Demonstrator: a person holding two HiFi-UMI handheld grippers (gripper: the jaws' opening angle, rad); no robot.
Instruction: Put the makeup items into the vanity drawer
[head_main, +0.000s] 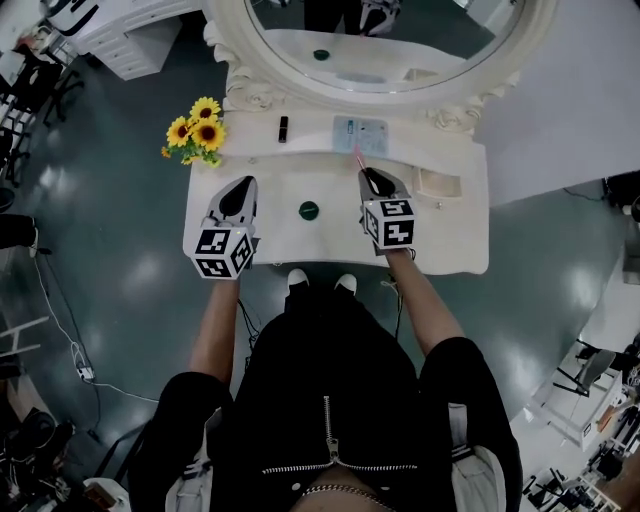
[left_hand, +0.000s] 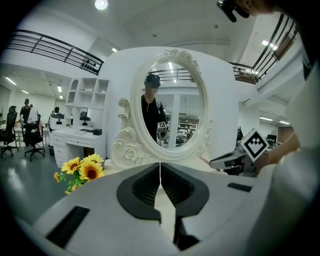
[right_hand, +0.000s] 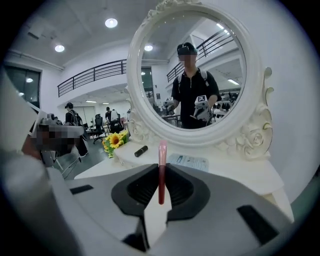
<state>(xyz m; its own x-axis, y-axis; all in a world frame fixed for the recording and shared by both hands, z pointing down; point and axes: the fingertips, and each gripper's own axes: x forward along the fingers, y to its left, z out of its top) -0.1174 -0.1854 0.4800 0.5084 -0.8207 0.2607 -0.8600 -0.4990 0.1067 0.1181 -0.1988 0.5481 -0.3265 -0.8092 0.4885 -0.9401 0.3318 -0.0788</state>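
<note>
Right tongs (head_main: 368, 177) with brush (right_hand: 161, 172) above vanity (head_main: 330, 242)

Readable text: none could be made out in any view.
Flat packet (head_main: 360, 135) on the vanity top (head_main: 460, 240): it carried fine print, too small and blurred to read.
Left marker cube (head_main: 222, 252): black-and-white square patterns only, with no letters or digits.
Right marker cube (head_main: 390, 223): the same kind of pattern, with no letters or digits.
Dark tube (head_main: 283, 128): any label on it was too small to read.
</note>
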